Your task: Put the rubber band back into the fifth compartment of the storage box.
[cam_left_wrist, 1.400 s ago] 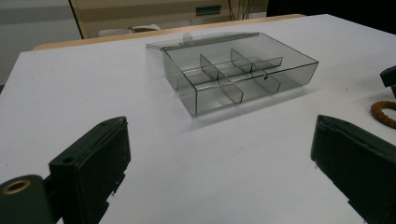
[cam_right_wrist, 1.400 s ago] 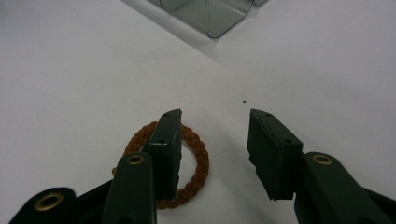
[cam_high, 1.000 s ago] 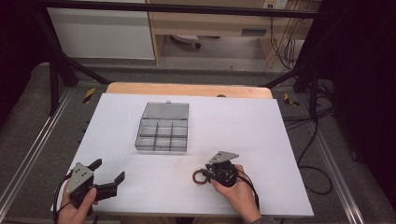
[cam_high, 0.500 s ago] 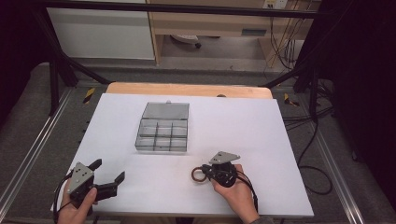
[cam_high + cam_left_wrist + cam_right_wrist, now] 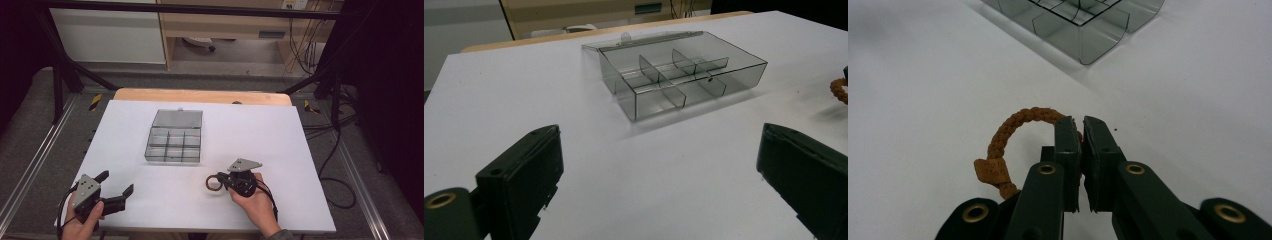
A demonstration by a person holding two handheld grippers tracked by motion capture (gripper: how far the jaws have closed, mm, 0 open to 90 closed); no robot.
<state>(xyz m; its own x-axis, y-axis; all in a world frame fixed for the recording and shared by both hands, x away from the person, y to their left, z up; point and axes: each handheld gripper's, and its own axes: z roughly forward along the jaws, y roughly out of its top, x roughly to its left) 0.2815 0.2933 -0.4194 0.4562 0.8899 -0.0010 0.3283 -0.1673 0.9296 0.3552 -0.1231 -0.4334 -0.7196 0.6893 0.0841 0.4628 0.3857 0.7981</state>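
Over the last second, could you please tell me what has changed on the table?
The right claw has just been closing and is now shut on the braided brown loop, barely shifting. The left claw is open as before, and the clear compartment box is where it was.

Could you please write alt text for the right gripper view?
The right hand-held gripper is shut on a brown braided bracelet with a small tag, over a white table. A clear plastic compartment box stands beyond it.

Brown braided bracelet (image 5: pixel 1013 131), smoky-grey box (image 5: pixel 174 136)
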